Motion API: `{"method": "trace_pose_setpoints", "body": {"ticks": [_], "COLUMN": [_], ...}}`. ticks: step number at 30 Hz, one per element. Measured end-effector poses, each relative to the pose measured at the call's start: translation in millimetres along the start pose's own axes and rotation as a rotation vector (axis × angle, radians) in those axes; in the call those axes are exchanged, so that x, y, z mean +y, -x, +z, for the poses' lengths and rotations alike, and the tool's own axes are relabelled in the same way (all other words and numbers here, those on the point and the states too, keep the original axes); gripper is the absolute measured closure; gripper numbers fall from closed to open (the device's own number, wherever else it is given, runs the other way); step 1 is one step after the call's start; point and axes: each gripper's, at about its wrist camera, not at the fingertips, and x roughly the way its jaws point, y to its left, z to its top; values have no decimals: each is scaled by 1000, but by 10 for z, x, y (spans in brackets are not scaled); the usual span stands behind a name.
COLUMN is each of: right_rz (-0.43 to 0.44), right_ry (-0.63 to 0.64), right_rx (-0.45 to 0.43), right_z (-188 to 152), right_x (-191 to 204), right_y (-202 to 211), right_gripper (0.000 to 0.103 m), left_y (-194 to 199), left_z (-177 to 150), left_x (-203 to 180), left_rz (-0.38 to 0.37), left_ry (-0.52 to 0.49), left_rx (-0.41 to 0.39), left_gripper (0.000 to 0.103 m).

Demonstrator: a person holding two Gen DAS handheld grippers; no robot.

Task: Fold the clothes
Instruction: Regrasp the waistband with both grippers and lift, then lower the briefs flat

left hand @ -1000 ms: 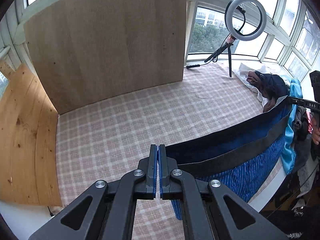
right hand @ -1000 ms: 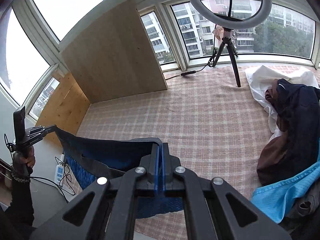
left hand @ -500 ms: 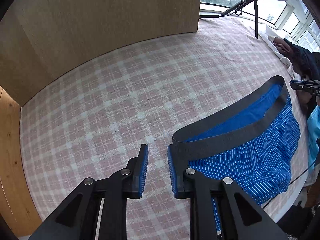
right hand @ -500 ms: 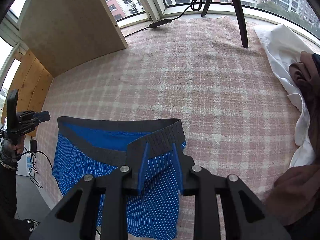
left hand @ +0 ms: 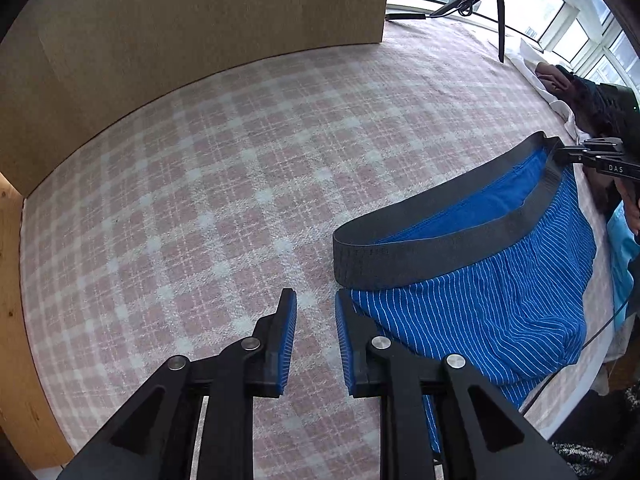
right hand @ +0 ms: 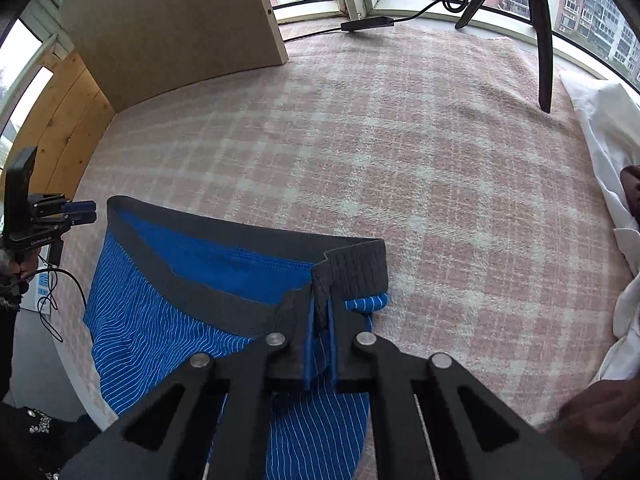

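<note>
Shorts (left hand: 480,296) now beside withdrawn left fingers (left hand: 289,320)

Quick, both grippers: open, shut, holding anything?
Left gripper: open, holding nothing, beside the blue shorts.
Right gripper: shut on the shorts' waistband.

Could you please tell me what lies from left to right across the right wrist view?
Left gripper → blue striped underwear with grey waistband → right gripper → pink plaid cloth → white garment.

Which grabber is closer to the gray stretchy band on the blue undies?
Right. The right gripper has its fingers around the gray waistband. The left gripper is open, just off the band's other end.
</note>
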Motion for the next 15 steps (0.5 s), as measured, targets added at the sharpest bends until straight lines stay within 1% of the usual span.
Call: {"method": "trace_pose_setpoints", "body": {"ticks": [1, 3, 4, 5, 6, 7, 9, 12, 14, 15], "right_rz": [-6, 126, 171, 154, 123, 92, 121, 49, 63, 68], "right_ry": [11, -76, -146, -197, -213, -226, -230, -154, -161, -166], "right_rx": [-11, -93, -150, -187, -192, -195, -146, -84, -67, -64], "right_z": [1, 67, 104, 152, 201, 250, 303, 331, 302, 302], "right_x": [27, -88, -218, -346, -417, -484, -522, -436, -468, -496], "right_y": [56, 308, 437, 525, 528, 524, 397, 237, 160, 142], "right_gripper": [97, 98, 98, 98, 98, 98, 98, 98, 97, 98], "left_y": [-13, -30, -52, -73, -95, -117, -177, -285, -365, -392], "left_z": [11, 38, 64, 91, 117, 144, 206, 303, 335, 341], "left_x": [-23, -63, -85, -108, -130, -153, -192, -242, -282, -303], "left_rz": [-4, -12, -11, -9, -8, -6, -4, -12, -16, -28], "left_ry": [-5, -13, -18, -24, -29, -34, -37, -36, -40, -41], "left_rx": [0, -5, -5, -6, -6, -6, -4, 4, 21, 23], "left_gripper": [83, 77, 75, 73, 73, 73, 73, 72, 73, 74]}}
